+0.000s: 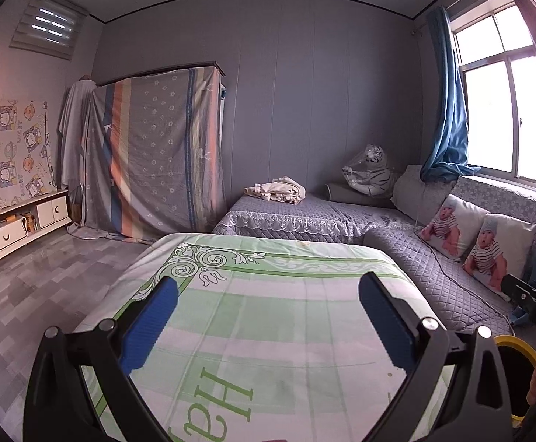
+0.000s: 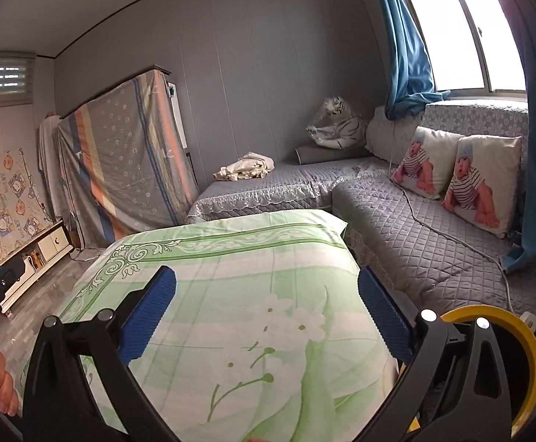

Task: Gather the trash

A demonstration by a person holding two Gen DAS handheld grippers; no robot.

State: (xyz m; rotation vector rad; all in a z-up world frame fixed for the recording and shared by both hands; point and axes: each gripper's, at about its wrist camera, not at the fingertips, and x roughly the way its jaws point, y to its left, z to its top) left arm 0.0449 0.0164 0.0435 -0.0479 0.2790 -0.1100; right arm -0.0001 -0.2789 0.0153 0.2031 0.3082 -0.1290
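Note:
My left gripper (image 1: 268,316) is open and empty, held above a table covered with a green and white floral cloth (image 1: 268,331). My right gripper (image 2: 268,313) is also open and empty above the same cloth (image 2: 238,294). A yellow-rimmed bin (image 2: 526,353) stands low at the right of the table; its rim also shows in the left wrist view (image 1: 518,346). No loose trash shows on the cloth. The right gripper's body shows at the right edge of the left wrist view (image 1: 533,302).
A grey quilted corner sofa (image 2: 434,228) with two baby-print pillows (image 2: 481,180) lies to the right under a window. A crumpled cream cloth (image 2: 246,167) and a plush tiger (image 2: 338,125) lie on it. A covered cabinet (image 1: 150,147) and low TV stand (image 1: 17,224) stand left.

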